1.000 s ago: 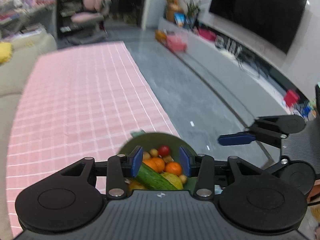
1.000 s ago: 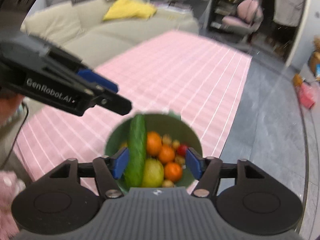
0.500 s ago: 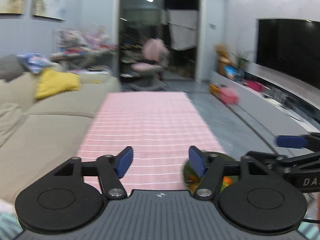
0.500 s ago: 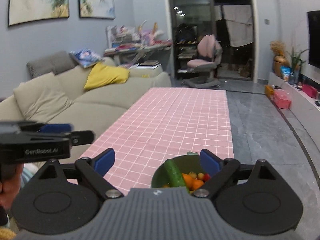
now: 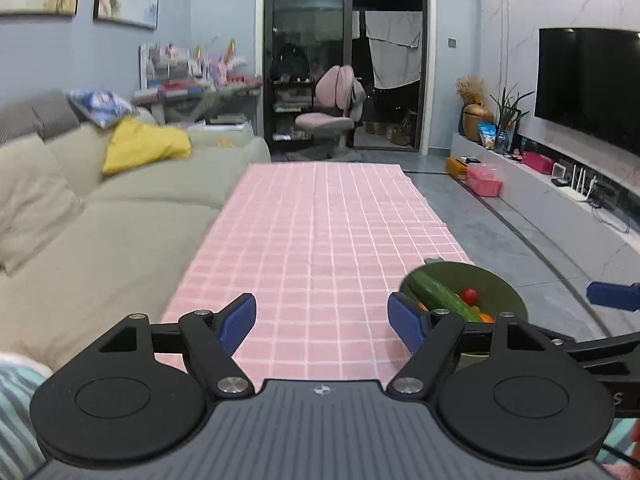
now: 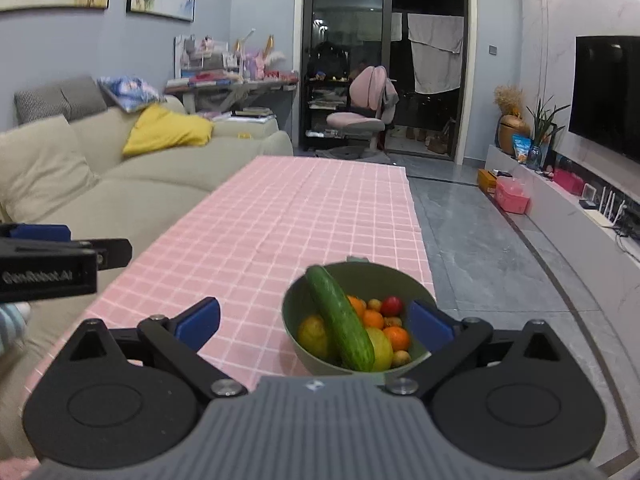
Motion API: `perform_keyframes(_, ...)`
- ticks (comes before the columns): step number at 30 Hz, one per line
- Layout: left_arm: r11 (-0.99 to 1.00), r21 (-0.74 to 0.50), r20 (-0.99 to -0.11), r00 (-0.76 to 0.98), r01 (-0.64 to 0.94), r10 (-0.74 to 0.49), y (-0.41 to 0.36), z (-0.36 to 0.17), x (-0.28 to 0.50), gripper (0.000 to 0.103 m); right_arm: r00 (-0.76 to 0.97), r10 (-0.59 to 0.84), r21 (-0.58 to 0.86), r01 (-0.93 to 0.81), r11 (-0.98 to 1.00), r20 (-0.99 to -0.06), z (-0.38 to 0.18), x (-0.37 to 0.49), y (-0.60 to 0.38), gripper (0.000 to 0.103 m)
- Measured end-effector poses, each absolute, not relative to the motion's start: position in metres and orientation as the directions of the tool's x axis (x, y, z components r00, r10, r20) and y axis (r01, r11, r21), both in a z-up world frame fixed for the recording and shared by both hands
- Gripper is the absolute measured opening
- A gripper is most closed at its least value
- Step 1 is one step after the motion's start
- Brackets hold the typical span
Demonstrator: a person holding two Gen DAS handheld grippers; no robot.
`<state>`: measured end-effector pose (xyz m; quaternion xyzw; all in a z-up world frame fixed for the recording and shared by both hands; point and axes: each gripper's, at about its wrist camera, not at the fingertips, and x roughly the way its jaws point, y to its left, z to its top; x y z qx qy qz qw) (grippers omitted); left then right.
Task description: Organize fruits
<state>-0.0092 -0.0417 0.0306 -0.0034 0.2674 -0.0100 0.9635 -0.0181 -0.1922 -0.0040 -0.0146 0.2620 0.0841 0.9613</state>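
Both hand-held grippers open wide over the pink checked tabletop (image 5: 320, 240), nothing between their fingers.

The left hand-held gripper (image 5: 322, 320) and right hand-held gripper (image 6: 314, 322) have just been opening, jaws now spread and empty. A green bowl (image 6: 360, 276) stands at the tabletop's near right corner, just ahead of the right one. In it a cucumber (image 6: 340, 320) leans on the rim over oranges (image 6: 374, 319), a red tomato (image 6: 391, 305) and yellow fruit (image 6: 312, 330).
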Motion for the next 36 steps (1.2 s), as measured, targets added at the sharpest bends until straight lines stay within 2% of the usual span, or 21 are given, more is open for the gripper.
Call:
perform_keyframes(10,0.999,0.047,-0.634,0.773,-0.004,0.033,-0.048,0.000,-0.006,0.089,0.796,0.140,0.025,-0.155,0.988,-0.589,-0.031,-0.003,-0.194,0.097)
perform_keyframes(36,0.998,0.060,-0.672,0.740,0.004,0.038,-0.048,-0.004,-0.007,0.089,0.790,0.152,0.047,-0.154,0.987,-0.593,-0.033,-0.004,-0.199,0.098)
